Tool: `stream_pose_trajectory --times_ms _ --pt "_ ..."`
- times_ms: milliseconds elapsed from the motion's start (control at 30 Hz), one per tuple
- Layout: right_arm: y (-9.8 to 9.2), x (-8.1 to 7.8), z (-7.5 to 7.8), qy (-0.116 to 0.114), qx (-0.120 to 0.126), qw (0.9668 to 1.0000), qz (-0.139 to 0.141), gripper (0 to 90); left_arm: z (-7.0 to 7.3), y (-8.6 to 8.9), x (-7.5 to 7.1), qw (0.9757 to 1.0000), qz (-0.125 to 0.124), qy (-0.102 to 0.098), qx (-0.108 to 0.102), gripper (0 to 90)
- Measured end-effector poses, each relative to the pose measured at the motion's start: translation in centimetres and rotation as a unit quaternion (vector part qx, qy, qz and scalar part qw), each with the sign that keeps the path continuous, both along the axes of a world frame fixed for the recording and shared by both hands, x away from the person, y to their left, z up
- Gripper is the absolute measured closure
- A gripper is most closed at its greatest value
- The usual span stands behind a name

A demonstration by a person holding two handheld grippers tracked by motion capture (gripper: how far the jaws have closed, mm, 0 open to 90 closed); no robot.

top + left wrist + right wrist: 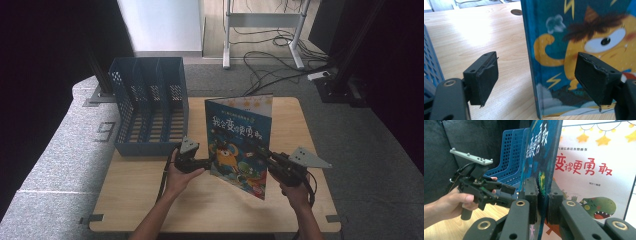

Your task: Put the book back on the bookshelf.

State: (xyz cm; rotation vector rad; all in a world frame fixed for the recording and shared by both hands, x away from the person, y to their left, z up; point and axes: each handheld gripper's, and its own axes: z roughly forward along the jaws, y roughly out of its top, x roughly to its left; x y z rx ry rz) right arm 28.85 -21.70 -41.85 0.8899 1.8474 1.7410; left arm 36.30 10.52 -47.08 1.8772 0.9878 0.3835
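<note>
A blue picture book [239, 135] with an orange cartoon creature on its cover stands upright on the wooden table [150, 200]. My right gripper [262, 152] is shut on the book's right edge; in the right gripper view its jaws [543, 195] pinch the blue cover [539, 142], with a white title page beside it. My left gripper [207, 162] is open at the book's left edge. In the left gripper view the spine [531, 62] lies between the spread jaws [539, 78], and neither pad touches it. The left gripper [506, 195] also appears in the right gripper view, in a hand.
A blue perforated file holder [150, 115] with three slots stands at the table's back left, just behind the left gripper [511, 157]. Bare wood lies in front of the book. Beyond the table are grey floor, cables and a desk frame [260, 30].
</note>
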Motion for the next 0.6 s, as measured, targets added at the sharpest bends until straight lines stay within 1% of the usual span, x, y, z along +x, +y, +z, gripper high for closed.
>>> stream_pose_trajectory --times_ms 67,233,367,500,600 --pt "-0.1 0.0 -0.1 0.001 0.000 1.0000 0.001 81.1 0.3 -0.1 0.2 1.0000 -0.006 0.001 0.000 20.3" --pt "-0.2 0.0 -0.1 0.002 0.000 1.0000 0.002 81.0 1.0 -0.3 0.7 0.9997 -0.022 0.008 -0.011 21.7" --pt "-0.4 0.0 -0.3 0.002 0.001 1.0000 0.002 80.7 1.4 -0.4 0.9 0.9994 -0.031 0.004 -0.017 22.5" --pt "-0.5 0.0 -0.4 0.005 0.003 1.0000 0.001 80.4 1.9 -0.6 1.1 0.9991 -0.033 0.000 -0.027 22.5" --pt "-0.7 0.0 -0.5 0.007 0.003 1.0000 0.001 80.1 2.3 -0.9 1.2 0.9990 -0.037 -0.006 -0.025 23.0"
